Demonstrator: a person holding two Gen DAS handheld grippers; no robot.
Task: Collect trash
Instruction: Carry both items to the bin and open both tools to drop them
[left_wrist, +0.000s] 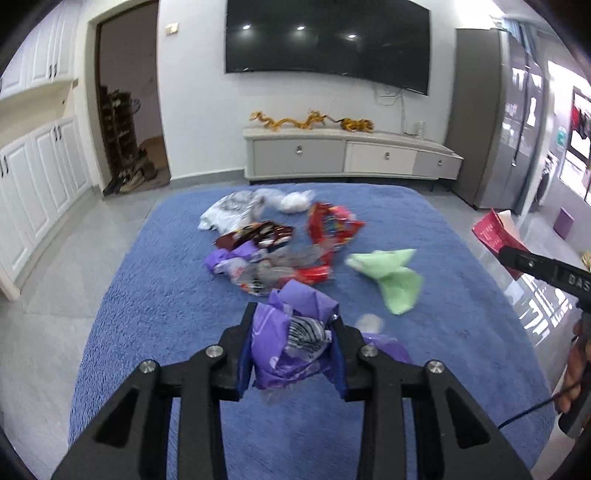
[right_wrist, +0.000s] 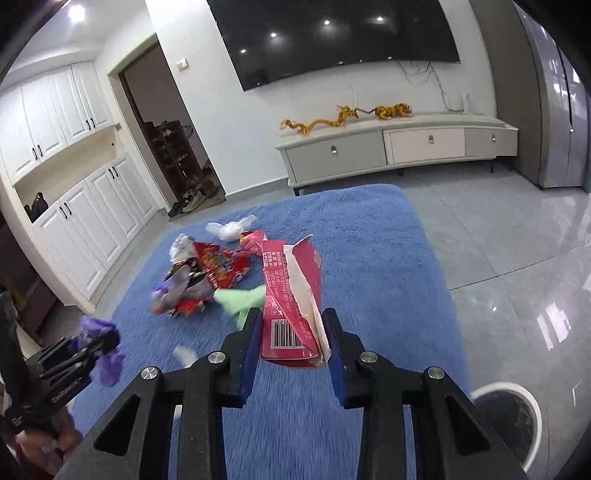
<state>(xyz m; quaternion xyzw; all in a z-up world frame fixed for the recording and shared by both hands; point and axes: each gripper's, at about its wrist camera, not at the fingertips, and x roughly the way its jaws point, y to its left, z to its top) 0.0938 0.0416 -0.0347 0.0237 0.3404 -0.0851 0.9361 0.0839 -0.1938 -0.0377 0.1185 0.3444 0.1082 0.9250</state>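
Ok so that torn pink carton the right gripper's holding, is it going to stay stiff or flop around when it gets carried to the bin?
The pink carton probably stays fairly stiff: it stands up between the right gripper fingers without sagging. Its torn white edge looks ragged, so that flap may bend or tear further. It appears flattened and empty, so likely light and easily crushed by a hard squeeze.

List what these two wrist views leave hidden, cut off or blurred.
- Bin, right view: cut by the frame edge; contents too dark to read.
- Purple wrapper, left view: its lower part hidden between the left tool fingers.
- Red box in the right tool: print too small.
- Wrapper pile, right view: motion-blurred.
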